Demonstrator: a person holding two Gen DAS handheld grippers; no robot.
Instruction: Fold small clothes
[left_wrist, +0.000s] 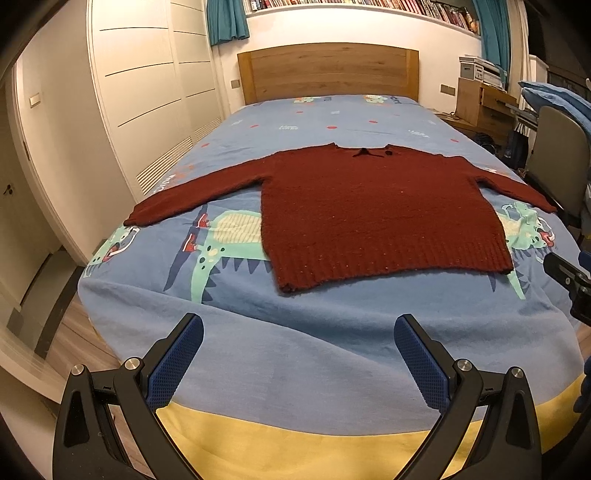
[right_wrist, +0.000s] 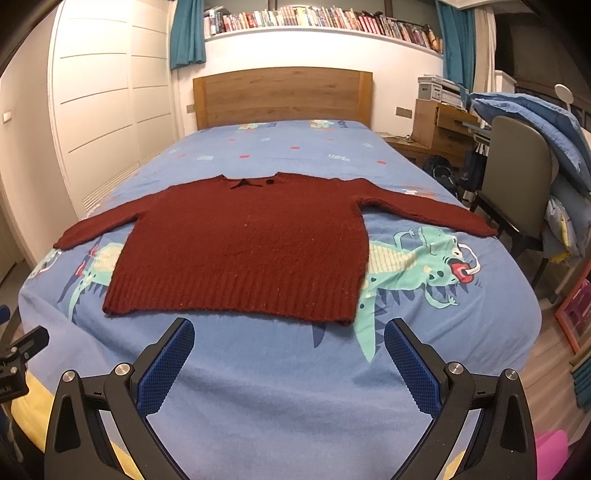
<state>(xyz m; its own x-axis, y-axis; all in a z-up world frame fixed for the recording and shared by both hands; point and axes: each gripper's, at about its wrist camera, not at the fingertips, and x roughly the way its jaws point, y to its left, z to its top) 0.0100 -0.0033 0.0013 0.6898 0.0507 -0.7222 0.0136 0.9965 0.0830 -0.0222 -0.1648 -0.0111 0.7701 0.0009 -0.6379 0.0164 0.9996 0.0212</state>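
Note:
A dark red knitted sweater (left_wrist: 369, 206) lies flat on the bed, sleeves spread to both sides, neck toward the headboard, ribbed hem toward me. It also shows in the right wrist view (right_wrist: 247, 251). My left gripper (left_wrist: 298, 343) is open and empty, above the bed's foot, short of the hem. My right gripper (right_wrist: 289, 345) is open and empty, just short of the hem's right half. The right gripper's body shows at the right edge of the left wrist view (left_wrist: 570, 280).
The bed (right_wrist: 295, 387) has a blue dinosaur-print cover and a wooden headboard (left_wrist: 327, 72). White wardrobes (left_wrist: 147, 103) stand on the left. A chair (right_wrist: 517, 177) with piled blue bedding and a wooden desk (right_wrist: 439, 125) stand on the right.

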